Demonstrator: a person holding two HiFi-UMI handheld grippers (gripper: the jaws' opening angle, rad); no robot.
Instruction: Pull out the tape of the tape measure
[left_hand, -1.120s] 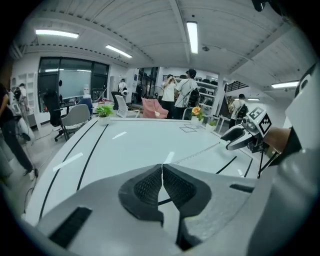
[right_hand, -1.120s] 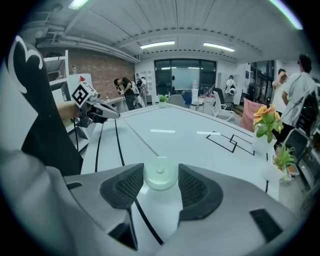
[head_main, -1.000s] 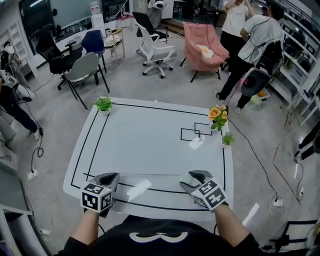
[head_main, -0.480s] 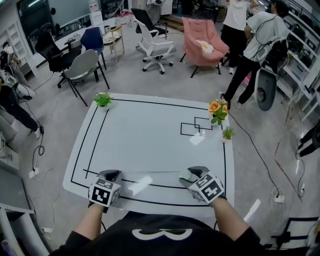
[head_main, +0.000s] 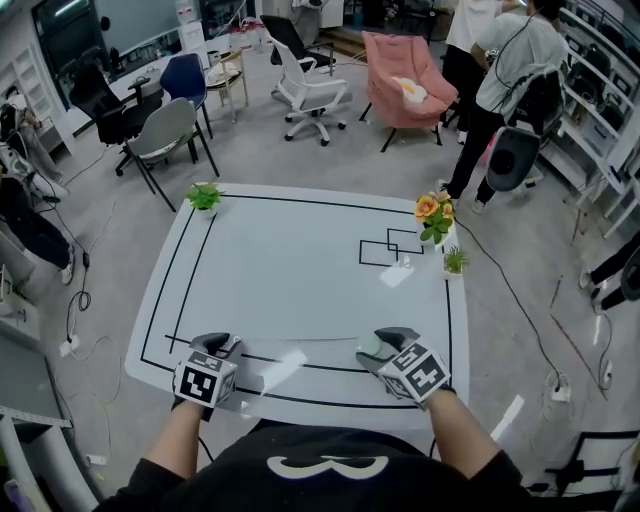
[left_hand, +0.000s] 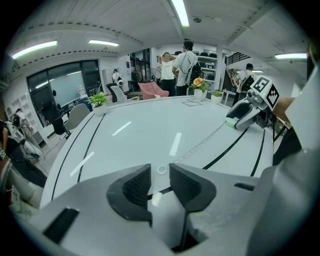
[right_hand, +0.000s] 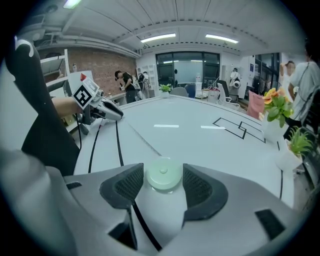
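Right gripper view: right tongs (right_hand: 163, 171) pinch the tape measure (right_hand: 163, 179), apparently anchoring it, its tape (left_hand: 197, 143) stretched over the table (left_hand: 150, 115) to left tongs (left_hand: 160, 172), just opened narrowly, tape end loose between them.

The middle of the worktop (head_main: 290, 270) lies bare from 9 o'clock across to 3 o'clock, open to a sweep from either side. Along the near edge at 6 o'clock the pulled-out tape (left_hand: 200, 144) lies flat on the surface. It runs from about 7 o'clock to the pale green tape measure case (right_hand: 163, 176) at 5 o'clock, so any reach over that edge crosses it. A green potted plant (head_main: 204, 197) stands on the corner at 11 o'clock. At 2 o'clock a pot of orange flowers (head_main: 431, 215) and, just beside it, a small green plant (head_main: 455, 262) crowd the right edge. Past 12 o'clock a white office chair (head_main: 308, 95), a pink armchair (head_main: 405, 88) and people (head_main: 510, 70) stand well apart from the worktop.
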